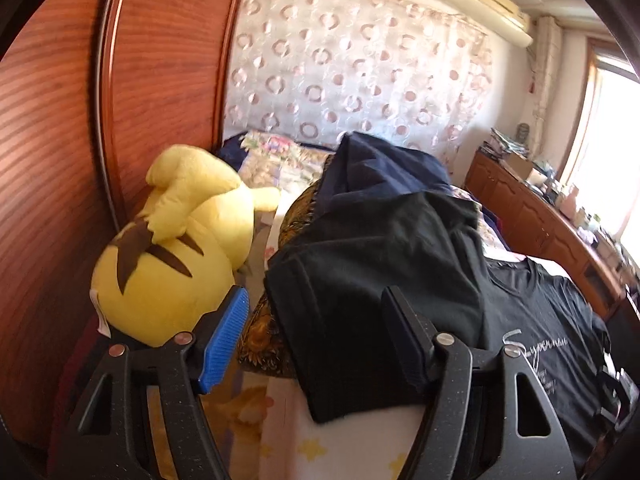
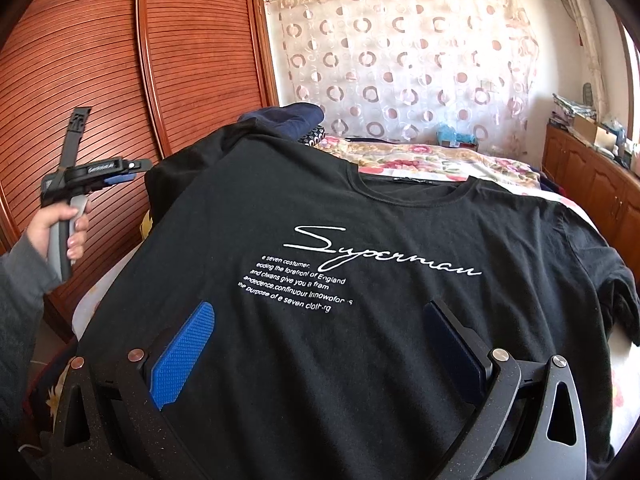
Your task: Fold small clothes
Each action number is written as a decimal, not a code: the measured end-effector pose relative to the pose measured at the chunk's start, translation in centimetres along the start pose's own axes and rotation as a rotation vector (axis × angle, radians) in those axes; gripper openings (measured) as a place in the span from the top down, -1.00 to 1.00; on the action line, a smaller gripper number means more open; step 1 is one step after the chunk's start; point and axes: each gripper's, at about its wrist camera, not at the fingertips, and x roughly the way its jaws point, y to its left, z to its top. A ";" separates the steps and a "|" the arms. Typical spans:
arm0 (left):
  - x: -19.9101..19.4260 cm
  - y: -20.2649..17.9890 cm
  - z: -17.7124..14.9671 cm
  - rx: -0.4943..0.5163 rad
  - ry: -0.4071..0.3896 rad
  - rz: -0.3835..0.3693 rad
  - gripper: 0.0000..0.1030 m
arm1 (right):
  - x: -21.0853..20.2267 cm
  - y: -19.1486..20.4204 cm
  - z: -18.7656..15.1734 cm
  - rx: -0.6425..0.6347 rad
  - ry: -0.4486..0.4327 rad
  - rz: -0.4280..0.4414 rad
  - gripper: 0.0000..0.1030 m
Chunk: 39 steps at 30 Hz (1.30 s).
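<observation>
- Left wrist view: the left tool (image 1: 316, 340) stands partly open, gripping nothing. Between and ahead of its fingers lies a folded black garment (image 1: 376, 280) on a pile of dark clothes; that one looks done. A yellow plush toy (image 1: 172, 240) crowds its left finger.
- Right wrist view: the right tool (image 2: 316, 344) is wide open and empty over the black T-shirt (image 2: 360, 240), spread flat on the bed (image 2: 440, 160), unfolded and still to do. The person's hand (image 2: 66, 232) holds the other tool far left.

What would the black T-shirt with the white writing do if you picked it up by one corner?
The black T-shirt would probably flop and dangle, since it lies flat as thin cloth. It looks light. Its sleeve would likely droop.
</observation>
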 end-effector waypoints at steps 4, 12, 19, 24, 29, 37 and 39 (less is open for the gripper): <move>1.0 -0.2 -0.3 -0.009 0.016 -0.019 -0.09 | -0.1 0.7 -0.3 0.003 -0.010 -0.003 -1.00; 0.6 -1.2 -1.1 0.037 -0.008 0.015 0.79 | 0.5 1.2 -0.4 0.017 -0.018 -0.008 -1.00; -2.3 -2.6 -2.1 0.101 -0.064 0.037 0.85 | 0.4 1.5 -0.4 0.028 -0.017 -0.009 -1.00; -0.8 -2.8 -2.9 0.118 -0.029 0.046 0.85 | 0.6 1.4 -0.3 0.029 -0.016 -0.005 -1.00; -0.6 -1.8 -2.2 0.074 -0.045 0.107 0.31 | 0.6 1.3 -0.4 0.035 -0.014 -0.005 -1.00; 0.7 -1.2 -1.9 0.077 -0.021 0.086 0.25 | 0.8 1.4 -0.3 0.034 -0.011 -0.002 -1.00; 1.4 -0.9 -2.0 0.063 0.023 0.026 0.73 | 0.8 1.3 -0.3 0.035 -0.012 -0.003 -1.00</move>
